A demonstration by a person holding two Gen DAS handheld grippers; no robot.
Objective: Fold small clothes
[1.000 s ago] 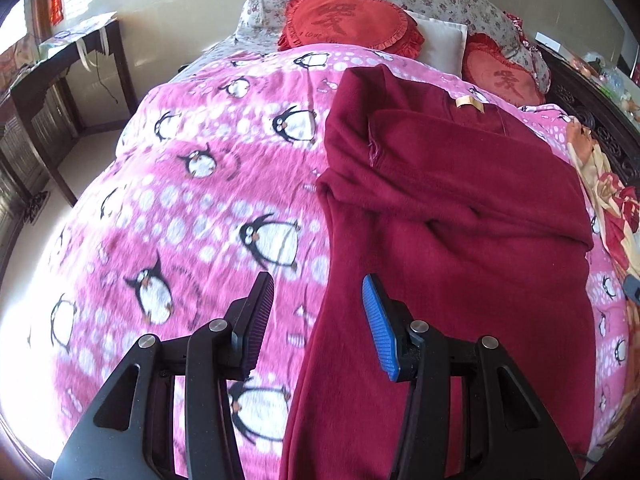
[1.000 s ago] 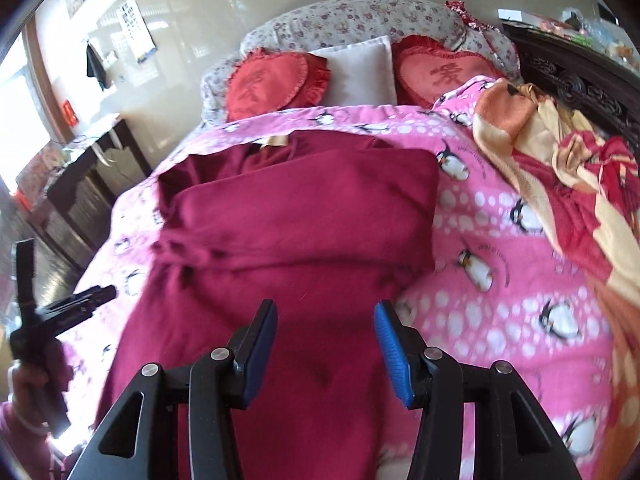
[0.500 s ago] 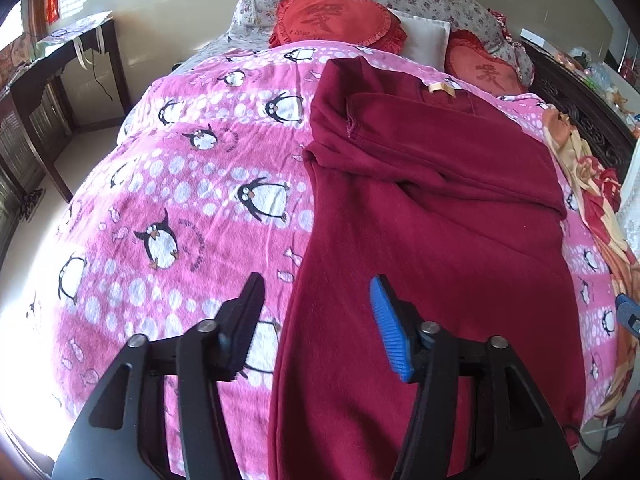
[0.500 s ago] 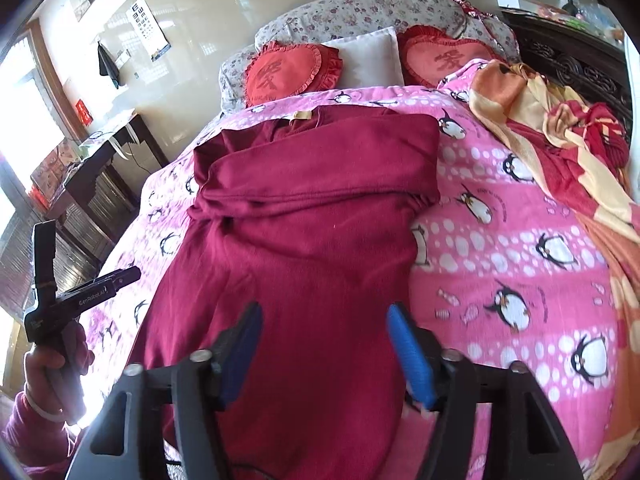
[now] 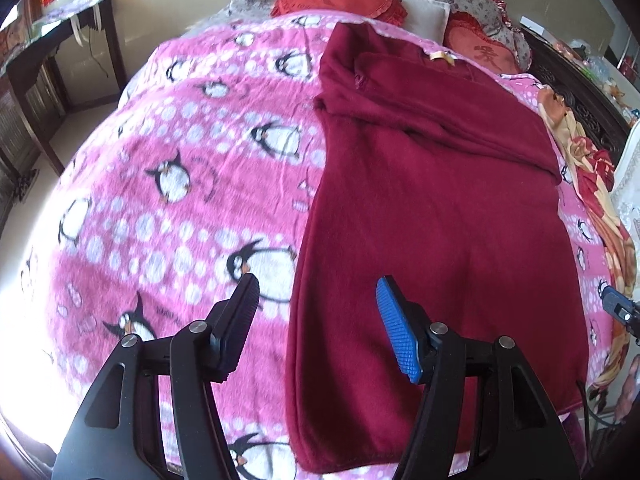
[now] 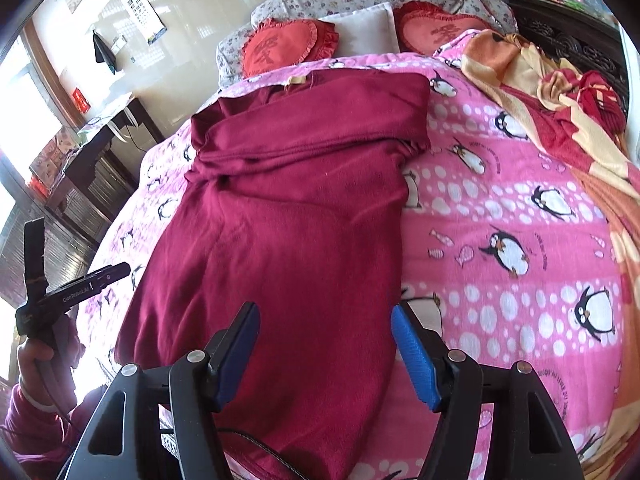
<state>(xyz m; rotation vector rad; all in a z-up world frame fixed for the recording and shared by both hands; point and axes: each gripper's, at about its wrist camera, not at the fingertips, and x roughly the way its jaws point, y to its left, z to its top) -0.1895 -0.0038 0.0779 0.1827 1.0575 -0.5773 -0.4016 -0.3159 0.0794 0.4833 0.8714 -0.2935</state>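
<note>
Left gripper [image 5: 316, 320] and right gripper [image 6: 326, 344] spread, holding nothing, over maroon garment's [image 5: 432, 216] near hem; should pinch both hem corners evenly, lift together

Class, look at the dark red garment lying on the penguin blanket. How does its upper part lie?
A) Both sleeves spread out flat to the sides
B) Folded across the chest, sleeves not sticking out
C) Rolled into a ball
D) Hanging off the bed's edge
B: the dark red garment has a fold of fabric lying across its upper part, on the penguin blanket.
</note>
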